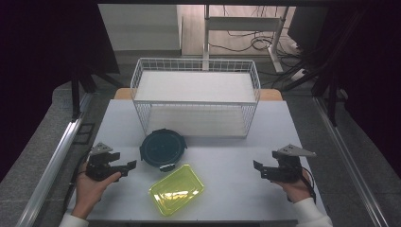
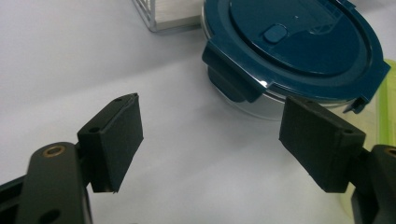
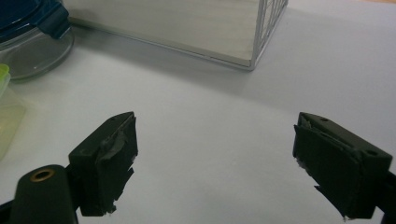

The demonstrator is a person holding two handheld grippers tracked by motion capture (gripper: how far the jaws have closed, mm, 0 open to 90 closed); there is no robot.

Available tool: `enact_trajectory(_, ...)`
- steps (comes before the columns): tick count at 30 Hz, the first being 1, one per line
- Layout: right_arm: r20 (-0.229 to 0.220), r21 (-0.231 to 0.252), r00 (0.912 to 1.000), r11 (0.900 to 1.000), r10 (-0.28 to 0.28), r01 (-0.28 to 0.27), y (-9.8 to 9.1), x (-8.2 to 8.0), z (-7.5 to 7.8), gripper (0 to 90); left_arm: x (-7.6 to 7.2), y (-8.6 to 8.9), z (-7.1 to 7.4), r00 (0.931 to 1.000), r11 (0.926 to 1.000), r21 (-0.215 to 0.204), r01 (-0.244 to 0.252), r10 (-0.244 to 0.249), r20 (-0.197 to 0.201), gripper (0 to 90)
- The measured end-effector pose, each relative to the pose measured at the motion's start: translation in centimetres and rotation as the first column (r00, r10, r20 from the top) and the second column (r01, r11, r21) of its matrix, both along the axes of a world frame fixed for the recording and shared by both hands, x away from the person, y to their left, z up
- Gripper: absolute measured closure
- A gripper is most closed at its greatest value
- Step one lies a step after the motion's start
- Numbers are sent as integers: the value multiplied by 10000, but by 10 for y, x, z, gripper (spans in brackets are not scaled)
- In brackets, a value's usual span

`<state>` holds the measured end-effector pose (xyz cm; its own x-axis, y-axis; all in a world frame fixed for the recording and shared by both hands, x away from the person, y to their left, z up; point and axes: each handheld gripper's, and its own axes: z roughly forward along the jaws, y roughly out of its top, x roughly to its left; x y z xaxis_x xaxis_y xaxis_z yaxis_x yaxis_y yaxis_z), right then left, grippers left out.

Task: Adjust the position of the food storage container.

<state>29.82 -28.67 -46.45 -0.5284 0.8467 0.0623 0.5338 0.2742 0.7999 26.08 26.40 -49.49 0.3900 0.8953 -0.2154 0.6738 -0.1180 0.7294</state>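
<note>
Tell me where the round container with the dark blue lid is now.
In the high view, the round container stands left of the table's centre, just in front of the wire basket, with the yellow-green tray close in front of it.

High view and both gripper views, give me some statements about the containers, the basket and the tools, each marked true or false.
1. The round container has its dark blue lid on. True.
2. The yellow-green container sits inside the wire basket. False: it lies on the table, in front of the round one.
3. The left tool grips the round container. False: its jaws are open with nothing between them.
4. The right tool is open. True.
</note>
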Motion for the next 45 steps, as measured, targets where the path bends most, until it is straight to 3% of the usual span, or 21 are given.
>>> enact_trajectory(6, -302, -34, 9993, 9997, 224, -225, 0, 2, -6, 168, -1, 1, 1, 9999, 9999, 110, -114, 114, -13, 211)
enact_trajectory(9, -390, -268, 9989, 9993, 244, -255, 1, 0, -7, 182, 0, 1, 2, 9999, 9999, 9, -137, 137, 12, 215)
enact_trajectory(12, -308, -318, 9993, 9992, 220, -230, 1, -1, -5, 192, -2, 3, 4, 9998, 9997, 91, -221, 221, 0, 228)
enact_trajectory(15, -341, -187, 9993, 9997, 180, -187, 0, -6, -4, 199, -2, 4, 6, 9994, 9993, -152, -341, 342, 3, 257)
enact_trajectory(23, -324, -198, 9995, 9998, -25, 19, -3, -8, -3, 202, 5, 5, 4, 9994, 9997, -65, -242, 240, -269, 361)
enact_trajectory(27, -473, -240, 9988, 9997, -77, 66, -5, -7, -6, 204, 7, 6, 3, 9988, 9998, -66, -213, 210, -444, 514)
enact_trajectory(28, -507, -231, 9987, 9997, -100, 88, -6, -7, -6, 204, 8, 6, 3, 9981, 9998, -113, -139, 132, -603, 514)
enact_trajectory(30, -507, -239, 9986, 9996, -180, 168, -8, -8, -6, 206, 9, 6, 2, 9963, 9998, -219, -38, 19, -854, 674)
enact_trajectory(33, -471, -197, 9985, 9995, -267, 258, -9, -8, -5, 206, 11, 7, 2, 9938, 9993, -366, -33, -7, -1115, 822)
enact_trajectory(38, -503, -253, 9983, 9992, -307, 295, -11, -8, -6, 206, 13, 6, 0, 9902, 9999, -140, -7, -12, -1397, 888)
enact_trajectory(45, -539, -252, 9980, 9992, -334, 320, -11, -7, -6, 206, 15, 3, 3, 9904, 10000, -17, 67, -68, -1378, 900)
